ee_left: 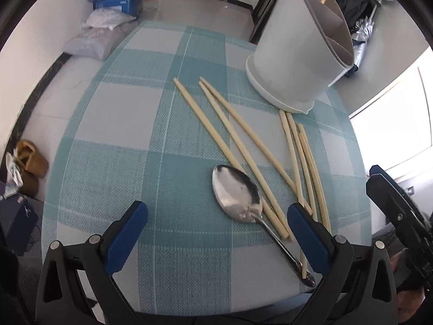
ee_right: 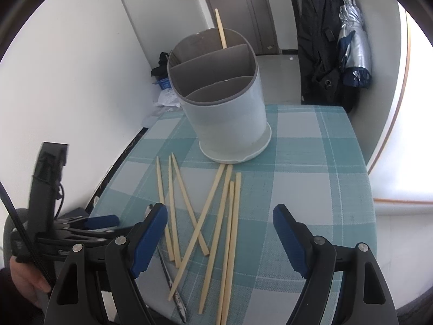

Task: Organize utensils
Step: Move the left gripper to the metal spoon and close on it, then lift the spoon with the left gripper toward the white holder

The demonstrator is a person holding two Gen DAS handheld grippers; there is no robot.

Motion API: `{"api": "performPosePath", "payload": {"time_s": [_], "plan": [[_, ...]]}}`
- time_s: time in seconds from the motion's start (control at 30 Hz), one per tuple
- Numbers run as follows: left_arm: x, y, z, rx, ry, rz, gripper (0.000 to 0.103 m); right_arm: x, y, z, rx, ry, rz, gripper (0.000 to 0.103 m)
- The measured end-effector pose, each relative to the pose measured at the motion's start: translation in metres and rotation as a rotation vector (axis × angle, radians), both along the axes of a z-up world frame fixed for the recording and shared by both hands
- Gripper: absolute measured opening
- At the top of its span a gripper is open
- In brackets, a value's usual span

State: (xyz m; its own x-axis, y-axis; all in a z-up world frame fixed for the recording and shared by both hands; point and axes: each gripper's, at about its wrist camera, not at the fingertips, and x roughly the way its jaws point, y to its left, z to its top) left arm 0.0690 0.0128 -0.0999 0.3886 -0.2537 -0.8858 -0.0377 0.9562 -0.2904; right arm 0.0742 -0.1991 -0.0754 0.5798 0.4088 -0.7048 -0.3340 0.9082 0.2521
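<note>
Both grippers are hovering wide open, nothing between their fingers: left gripper (ee_left: 216, 224) sitting over the spoon (ee_left: 238, 193), right gripper (ee_right: 220, 230) over the loose chopsticks (ee_right: 230, 211) lying on the checked cloth (ee_right: 311, 168). Farther off, the holder (ee_right: 224, 108) is keeping one chopstick (ee_right: 221, 28) in its far compartment.

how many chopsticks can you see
8: seven loose on the tablecloth, three to the left and four to the right, crossing near the spoon; one stands in the holder. More may be hidden inside.
</note>
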Motion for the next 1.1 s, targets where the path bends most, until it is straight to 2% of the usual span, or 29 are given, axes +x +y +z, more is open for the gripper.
{"api": "performPosePath", "payload": {"time_s": [0.1, 0.23, 0.27, 0.3, 0.4, 0.53, 0.57, 0.6, 0.77, 0.83, 0.93, 1.1], "plan": [[-0.002, -0.008, 0.0, 0.041, 0.003, -0.013, 0.098, 0.001, -0.002, 0.0, 0.005, -0.004, 0.004, 0.08], [-0.001, -0.027, -0.001, 0.18, 0.003, -0.057, 0.093, 0.005, -0.012, 0.0, 0.039, 0.012, -0.023, 0.08], [-0.002, -0.031, -0.002, 0.222, 0.001, -0.069, 0.088, 0.005, -0.014, 0.0, 0.047, 0.016, -0.03, 0.08], [-0.004, -0.033, -0.001, 0.232, -0.008, -0.077, 0.082, 0.006, -0.017, 0.0, 0.061, 0.022, -0.04, 0.08], [-0.009, -0.032, 0.003, 0.217, -0.009, -0.064, 0.067, 0.007, -0.025, 0.001, 0.084, 0.031, -0.057, 0.08], [-0.012, -0.029, 0.007, 0.205, -0.015, -0.043, 0.053, 0.008, -0.03, 0.001, 0.1, 0.041, -0.069, 0.08], [-0.013, -0.028, 0.008, 0.202, -0.016, -0.039, 0.042, 0.008, -0.031, 0.0, 0.104, 0.045, -0.072, 0.08], [-0.008, -0.03, 0.007, 0.206, -0.014, -0.036, 0.037, 0.009, -0.031, 0.0, 0.108, 0.048, -0.072, 0.08], [0.001, -0.028, 0.006, 0.194, -0.015, -0.019, 0.03, 0.008, -0.032, 0.004, 0.12, 0.037, -0.072, 0.08], [0.005, -0.025, 0.006, 0.187, -0.018, 0.0, 0.01, 0.008, -0.033, 0.005, 0.121, 0.035, -0.075, 0.08], [0.01, -0.018, 0.004, 0.143, -0.007, 0.017, 0.008, 0.008, -0.034, 0.006, 0.128, 0.038, -0.077, 0.08], [0.011, -0.021, 0.005, 0.133, -0.017, 0.004, 0.005, 0.007, -0.034, 0.006, 0.127, 0.043, -0.083, 0.08]]}}
